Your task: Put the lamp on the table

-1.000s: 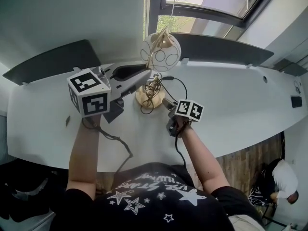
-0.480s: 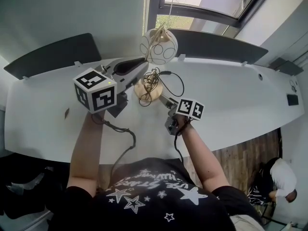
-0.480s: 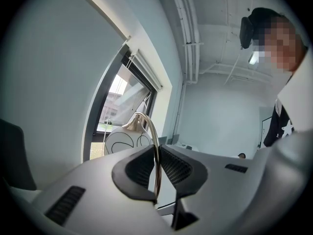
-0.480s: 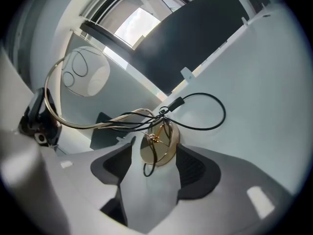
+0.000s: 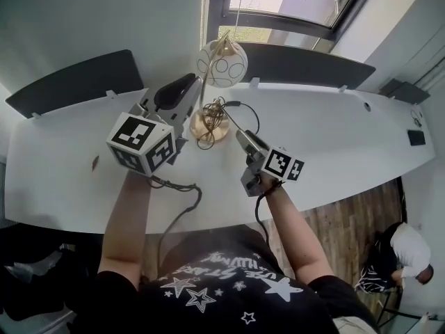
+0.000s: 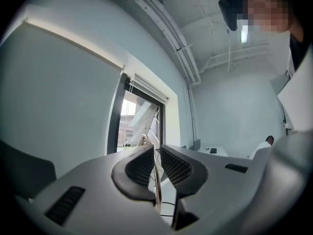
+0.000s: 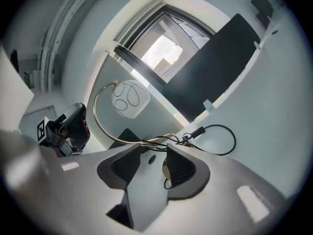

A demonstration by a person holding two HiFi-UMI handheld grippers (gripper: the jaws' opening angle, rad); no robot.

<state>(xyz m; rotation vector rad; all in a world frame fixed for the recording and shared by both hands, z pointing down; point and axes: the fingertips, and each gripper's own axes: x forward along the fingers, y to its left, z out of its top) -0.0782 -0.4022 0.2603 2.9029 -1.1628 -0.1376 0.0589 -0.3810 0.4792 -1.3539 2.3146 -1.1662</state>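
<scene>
Left gripper (image 5: 193, 94) — jaws drawn together on the thin curved gold metal stem (image 6: 156, 190) of the lamp (image 5: 224, 65); the stem runs up between the ribbed black pads. The white globe shade (image 7: 129, 98) with black ring marks hangs at the stem's far end, towards the window (image 5: 278, 9). The round gold base (image 5: 208, 125) is over the long white table (image 5: 334, 138), near its back edge; contact with the top not resolvable. A black cable (image 5: 245, 111) loops beside the base. Right gripper (image 5: 243, 138) — just right of the base, apart from it. Its jaws have just been closing and stand partly apart, with nothing gripped between the pads.
</scene>
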